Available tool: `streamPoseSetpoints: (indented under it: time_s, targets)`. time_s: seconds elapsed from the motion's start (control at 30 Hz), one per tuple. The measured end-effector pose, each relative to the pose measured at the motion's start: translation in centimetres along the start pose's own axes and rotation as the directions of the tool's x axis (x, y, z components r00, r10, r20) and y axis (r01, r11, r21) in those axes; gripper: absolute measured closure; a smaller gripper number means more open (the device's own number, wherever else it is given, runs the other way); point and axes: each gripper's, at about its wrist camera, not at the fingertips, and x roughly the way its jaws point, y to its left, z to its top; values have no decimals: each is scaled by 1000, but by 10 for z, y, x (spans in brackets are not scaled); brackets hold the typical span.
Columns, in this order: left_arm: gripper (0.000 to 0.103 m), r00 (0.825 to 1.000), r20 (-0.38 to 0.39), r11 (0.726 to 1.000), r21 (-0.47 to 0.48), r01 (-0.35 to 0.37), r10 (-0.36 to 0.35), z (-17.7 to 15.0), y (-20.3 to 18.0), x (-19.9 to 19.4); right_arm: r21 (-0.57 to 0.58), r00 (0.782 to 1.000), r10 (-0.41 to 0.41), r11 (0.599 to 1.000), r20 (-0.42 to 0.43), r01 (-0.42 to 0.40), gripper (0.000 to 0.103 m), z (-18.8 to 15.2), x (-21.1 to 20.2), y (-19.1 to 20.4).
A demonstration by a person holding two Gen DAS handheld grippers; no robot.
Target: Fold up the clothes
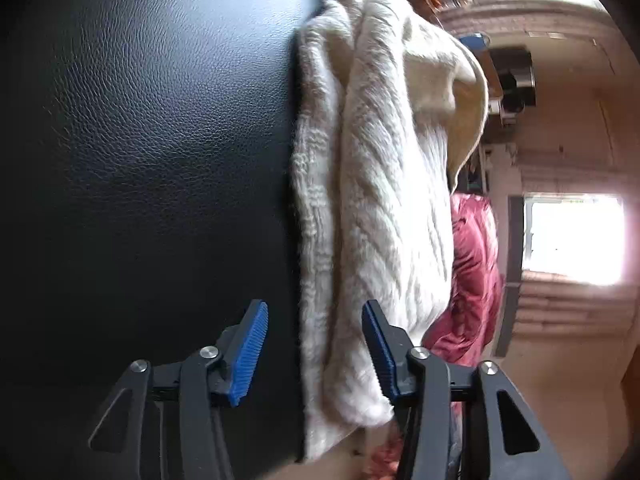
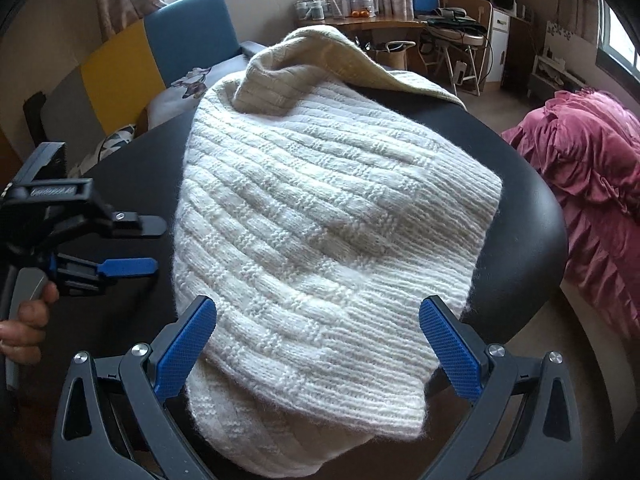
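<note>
Two wrist views of one cream knit sweater (image 2: 320, 216), lying folded on a black leather-grained tabletop (image 2: 528, 240).

Right wrist view: looking down the length of the sweater, filling the centre of the frame, its near hem spilling over the table edge at bottom centre. Right gripper (image 2: 318, 344) standing wide, blue pads flanking the hem at lower left and lower right, not pressing on it. Showing, at mid left, the left gripper (image 2: 140, 246) from the side, held by a hand (image 2: 24, 320) at the left edge, its fingers spread over bare tabletop just beside the sweater. Also showing a pink ruffled bedspread (image 2: 584, 184) at right and a cluttered desk (image 2: 384, 20) at top centre.

Left wrist view: showing the sweater (image 1: 372, 184) edge-on as a vertical band at centre, stacked layers visible, with the tabletop (image 1: 152, 160) filling the left half. Left gripper (image 1: 316, 340) standing wide, sweater edge lying between the pads, contact with the right-hand pad impossible to judge. Bedspread (image 1: 472, 272) peeking out at centre right; bright window (image 1: 576, 236) at right. Right gripper not appearing here.
</note>
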Motion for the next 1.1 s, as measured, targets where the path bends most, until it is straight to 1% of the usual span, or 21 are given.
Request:
streamPoseSetpoints:
  time_s: [0.07,0.13,0.2,0.23,0.3,0.37,0.43,0.5,0.57,0.6,0.67,0.77,0.9,0.93,0.97,1.0,1.07,1.1]
  targets:
    - [60,1000,1,1000,-24,11,-11,2,-1,4,-12,1000,-9,1000,-3,9,0,0,1,1]
    - [64,1000,3,999,-37,5,-5,2,-2,9,-16,1000,-13,1000,-5,13,0,-1,1,1]
    - [77,1000,8,999,-47,-6,6,0,-4,15,-16,1000,-20,1000,-2,20,0,-1,0,0]
    - [79,1000,11,998,-54,-10,11,0,-5,18,-13,1000,-22,1000,-1,22,0,0,0,0]
    - [95,999,17,997,-77,-25,27,-2,-4,22,-8,1000,-25,1000,1,25,0,1,-1,0]
    - [96,1000,17,992,-123,3,-1,-5,-2,27,-5,1000,-28,1000,3,28,0,1,-1,-1]
    - [97,1000,27,990,-137,13,-9,-7,-2,30,-8,999,-32,999,1,32,0,1,-1,-1]
    - [90,999,16,986,-161,37,-35,-8,-2,34,-9,1000,-31,999,0,31,0,1,0,-1]
    - [90,999,14,981,-192,40,-38,-5,-1,32,-9,999,-33,999,-4,33,0,0,1,0]
    - [92,1000,15,986,-168,24,-22,-5,-6,33,-9,999,-35,999,-6,35,0,0,2,0]
    - [95,999,30,996,-89,-25,27,-7,-19,35,-7,999,-36,999,-12,36,0,-1,4,-1]
    - [99,996,61,997,-32,-65,67,-13,-28,35,-4,999,-47,999,-26,47,0,-2,8,-1]
    - [99,987,117,994,-33,-104,107,-14,-26,18,-7,991,-104,995,-81,103,0,-2,21,-5]
    - [99,986,120,993,-20,-118,119,-15,-26,15,0,990,-104,995,-97,104,0,-3,25,-6]
    - [103,981,134,990,-1,-144,143,-16,-27,11,9,988,-100,995,-114,101,0,-4,29,-9]
    - [103,972,151,983,24,-184,178,-17,-29,8,25,989,-80,996,-127,84,0,-5,33,-11]
    - [103,969,143,977,52,-209,200,-19,-31,3,30,987,-82,996,-135,87,0,-5,37,-12]
    - [101,974,128,981,31,-192,186,-20,-28,0,30,987,-86,995,-138,91,0,-5,38,-12]
